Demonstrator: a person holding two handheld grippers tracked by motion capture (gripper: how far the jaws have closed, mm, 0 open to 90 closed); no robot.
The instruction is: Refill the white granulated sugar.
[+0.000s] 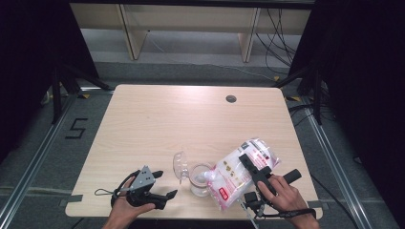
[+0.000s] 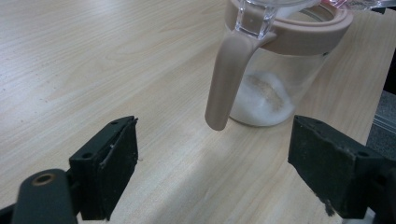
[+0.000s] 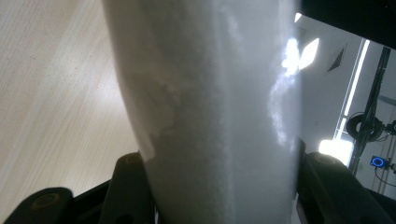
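A clear glass jar (image 1: 199,185) with a beige rim stands near the table's front edge, its clear lid (image 1: 180,166) flipped open to the left. In the left gripper view the jar (image 2: 275,88) holds a little white powder at the bottom, and a beige clasp hangs from its rim. A plastic bag of white grains (image 1: 236,172) with red print lies tilted, its lower end at the jar's mouth. My right gripper (image 1: 251,165) is shut on the bag (image 3: 210,93), a jaw on each side (image 3: 224,186). My left gripper (image 1: 167,184) stands open left of the jar, nothing between its jaws (image 2: 215,172).
The light wooden table (image 1: 157,119) has a round cable hole (image 1: 231,98) at the back right. Wooden furniture legs and cables stand on the floor beyond the far edge. Dark curtains hang on both sides.
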